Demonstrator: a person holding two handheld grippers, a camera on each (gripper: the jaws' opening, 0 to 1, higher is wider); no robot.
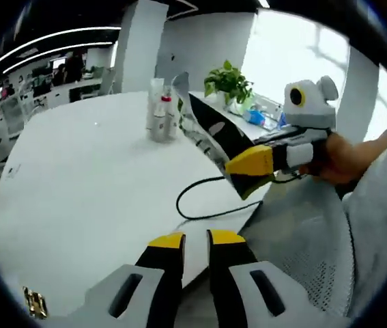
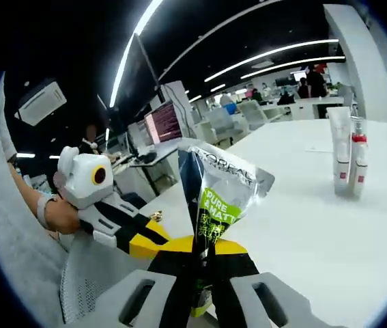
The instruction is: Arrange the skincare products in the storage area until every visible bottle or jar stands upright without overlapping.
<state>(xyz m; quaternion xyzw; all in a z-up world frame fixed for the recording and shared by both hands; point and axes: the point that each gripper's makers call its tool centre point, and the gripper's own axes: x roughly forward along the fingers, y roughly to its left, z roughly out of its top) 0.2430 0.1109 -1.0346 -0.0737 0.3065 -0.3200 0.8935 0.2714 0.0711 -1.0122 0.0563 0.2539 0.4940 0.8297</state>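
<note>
In the left gripper view our left tool (image 1: pixel 196 239) hangs over the near edge of the white worktop (image 1: pixel 77 184) with its jaws nearly together and nothing between them. Across the worktop two bottles (image 1: pixel 160 113) stand upright, touching. The right tool (image 1: pixel 251 167) enters from the right, carrying a tube (image 1: pixel 210 123).

In the right gripper view that tool (image 2: pixel 203 249) is clamped on the tube's (image 2: pixel 217 191) lower end (L'Oréal lettering legible), presumably lifting it toward the bottles (image 2: pixel 347 154).
</note>
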